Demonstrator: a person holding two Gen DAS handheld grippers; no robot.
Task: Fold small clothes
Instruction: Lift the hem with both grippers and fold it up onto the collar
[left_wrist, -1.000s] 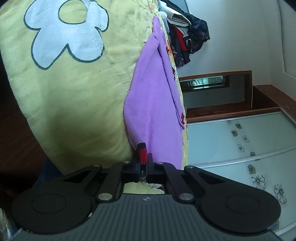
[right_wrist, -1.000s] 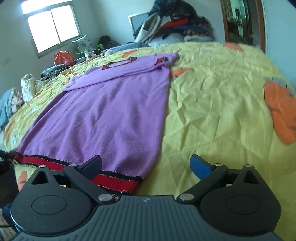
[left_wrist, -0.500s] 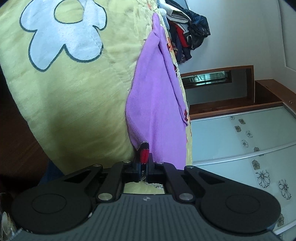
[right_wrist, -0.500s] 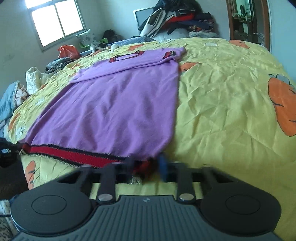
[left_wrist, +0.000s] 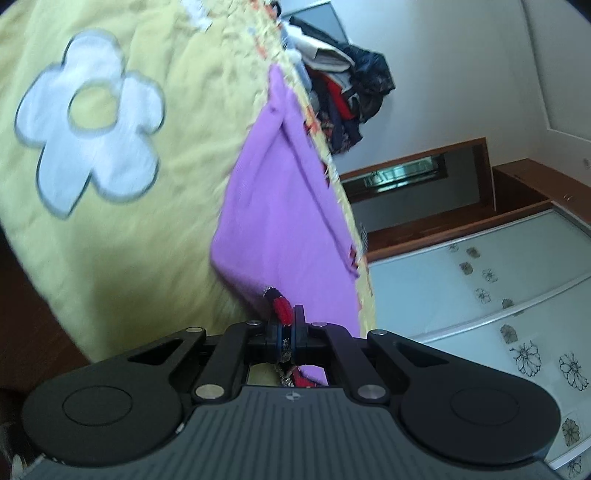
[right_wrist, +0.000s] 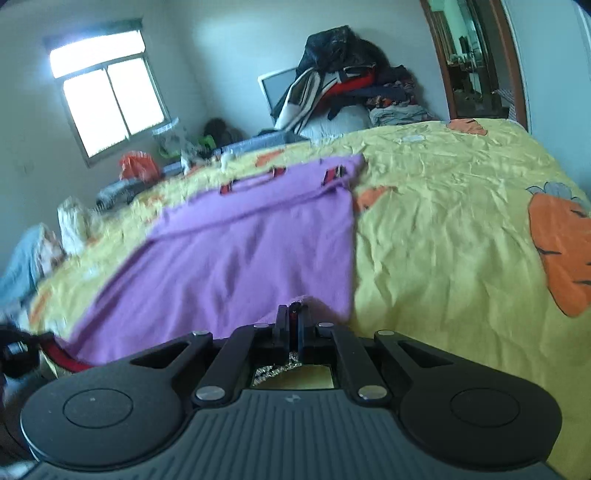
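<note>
A purple sweater (right_wrist: 251, 243) with a red and black hem lies flat on the yellow bedspread (right_wrist: 443, 236), collar at the far end. My right gripper (right_wrist: 291, 314) is shut on the hem's near right corner, which is lifted off the bed. In the left wrist view the same purple sweater (left_wrist: 280, 206) runs away from me, seen sideways. My left gripper (left_wrist: 285, 314) is shut on the red hem at the other near corner. The left gripper also shows as a dark shape (right_wrist: 14, 354) at the right wrist view's left edge.
A heap of clothes (right_wrist: 343, 88) is piled at the bed's far end, beside a doorway (right_wrist: 472, 62). Bags and loose items (right_wrist: 140, 166) line the far left under a window. A wardrobe with flower-patterned doors (left_wrist: 498, 288) stands off the bed.
My right gripper went from open beside the hem to shut on its right corner and lifted it. The left gripper kept its hold and rose a little.
</note>
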